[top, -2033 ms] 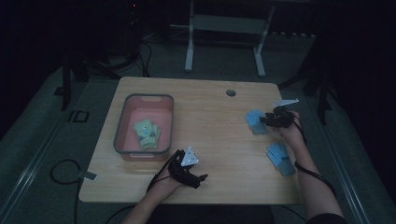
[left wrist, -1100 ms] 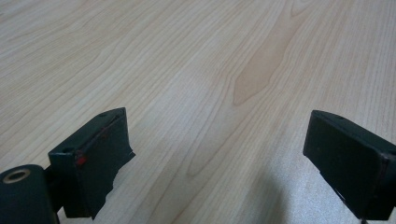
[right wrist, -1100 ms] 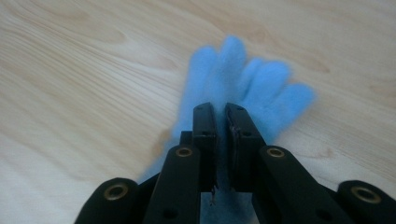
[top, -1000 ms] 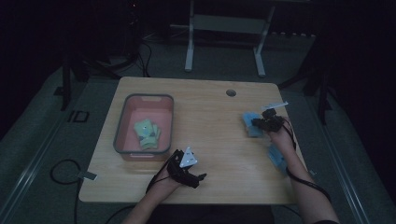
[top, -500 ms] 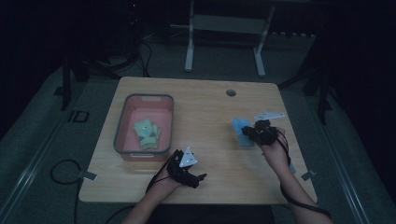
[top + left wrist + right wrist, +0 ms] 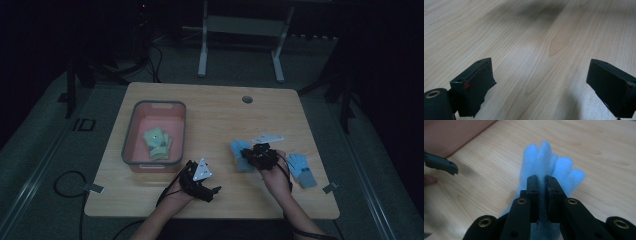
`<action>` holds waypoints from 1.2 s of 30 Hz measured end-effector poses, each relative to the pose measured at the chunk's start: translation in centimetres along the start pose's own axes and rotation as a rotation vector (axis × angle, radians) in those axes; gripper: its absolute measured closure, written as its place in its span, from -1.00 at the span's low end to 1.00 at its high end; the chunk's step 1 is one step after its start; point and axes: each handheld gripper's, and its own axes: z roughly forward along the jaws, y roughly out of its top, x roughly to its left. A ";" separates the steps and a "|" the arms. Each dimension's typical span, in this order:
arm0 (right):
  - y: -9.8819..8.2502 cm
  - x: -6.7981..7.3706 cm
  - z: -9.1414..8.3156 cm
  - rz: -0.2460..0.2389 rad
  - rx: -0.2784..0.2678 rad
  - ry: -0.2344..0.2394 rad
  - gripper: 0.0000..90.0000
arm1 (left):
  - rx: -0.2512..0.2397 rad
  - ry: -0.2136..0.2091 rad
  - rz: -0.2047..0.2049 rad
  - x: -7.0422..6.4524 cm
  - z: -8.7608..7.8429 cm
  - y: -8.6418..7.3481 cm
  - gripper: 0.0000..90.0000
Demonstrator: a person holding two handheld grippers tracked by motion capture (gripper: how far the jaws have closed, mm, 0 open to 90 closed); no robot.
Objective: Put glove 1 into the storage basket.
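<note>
**Right gripper clamps a blue glove**

The right gripper [image 6: 542,195] pinches the blue glove [image 6: 549,162] above the table [image 6: 215,107], right of the pink bin [image 6: 131,135]. The left gripper [image 6: 544,82], jaws wide and holding nothing, rests near the front edge. A second glove [image 6: 303,170] lies farther right.

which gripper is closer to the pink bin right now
Left. The left gripper rests just off the pink bin's near right corner; the right gripper, shut on a blue glove, is farther right.

Dim room. Light wood tabletop [image 6: 215,107], round cable hole [image 6: 247,99] at far right. Grey carpeted floor [image 6: 40,165], black cables [image 6: 65,182] on it at left. Grey metal frame [image 6: 240,30] stands beyond the far edge.
</note>
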 end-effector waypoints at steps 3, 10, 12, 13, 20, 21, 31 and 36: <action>-0.4 0.6 1.0 0.020 0.019 -0.002 0.83 | 0.006 0.001 0.005 -0.1 0.1 -0.1 -0.84; -1.8 0.8 3.8 0.033 0.077 -0.064 0.77 | 0.000 -0.007 0.003 -0.1 0.0 -0.1 -0.84; -2.3 0.6 4.3 0.032 0.094 -0.060 0.70 | 0.003 -0.009 0.002 -0.1 0.0 -0.2 -0.84; -2.5 0.4 4.5 0.038 0.083 -0.044 0.64 | 0.002 -0.011 0.001 -0.1 0.0 -0.2 -0.84; -2.1 -0.1 3.3 -0.006 0.071 0.009 0.31 | -0.002 -0.019 -0.001 -0.1 0.0 -0.2 -0.84; -2.0 -0.3 3.0 -0.015 0.066 0.023 0.28 | -0.003 -0.019 0.002 -0.1 0.0 -0.2 -0.84; -2.0 -3.8 -1.2 -0.067 0.025 0.104 0.25 | -0.010 -0.015 -0.005 0.0 -0.1 -0.2 -0.84; -2.6 -5.9 -3.0 -0.080 0.014 0.088 0.28 | -0.011 -0.018 -0.002 0.0 -0.1 -0.2 -0.84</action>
